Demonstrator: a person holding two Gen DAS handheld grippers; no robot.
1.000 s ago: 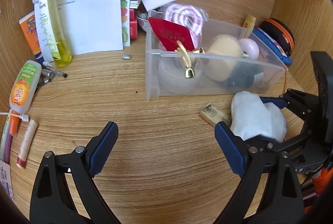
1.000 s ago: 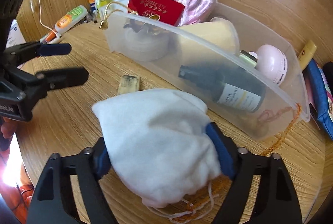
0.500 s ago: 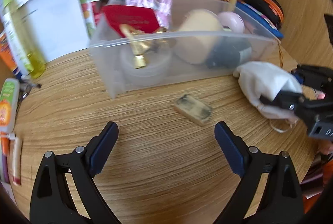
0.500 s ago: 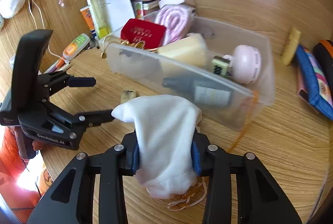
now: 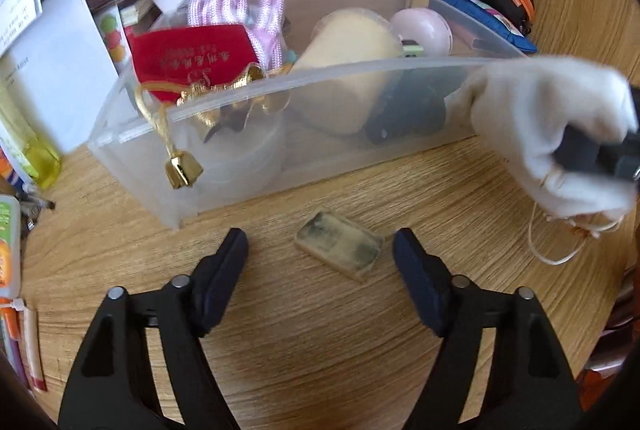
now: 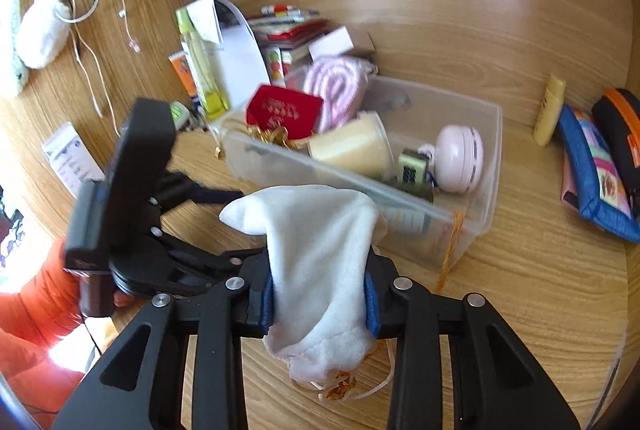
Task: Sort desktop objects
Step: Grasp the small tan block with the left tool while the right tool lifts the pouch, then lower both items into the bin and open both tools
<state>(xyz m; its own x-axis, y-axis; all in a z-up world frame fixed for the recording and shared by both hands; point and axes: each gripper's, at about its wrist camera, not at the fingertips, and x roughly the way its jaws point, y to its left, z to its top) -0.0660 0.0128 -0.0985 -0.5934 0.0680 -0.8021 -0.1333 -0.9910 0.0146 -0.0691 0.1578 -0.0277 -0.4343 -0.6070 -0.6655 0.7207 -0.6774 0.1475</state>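
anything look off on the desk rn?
Yes: a grimy eraser lies loose on the desk outside the clear bin, between the closing left tool's pads, untouched. A gold tassel spills over the bin's rim.

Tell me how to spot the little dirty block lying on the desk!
Find the big clear plastic bin full of stuff on the wooden desk. Just in front of its long side, a small flat eraser lies alone on the bare wood, between the left tongs' closing blue pads. It is tan with grey-black smudges on top, unlike the clean white pouch off to the right.
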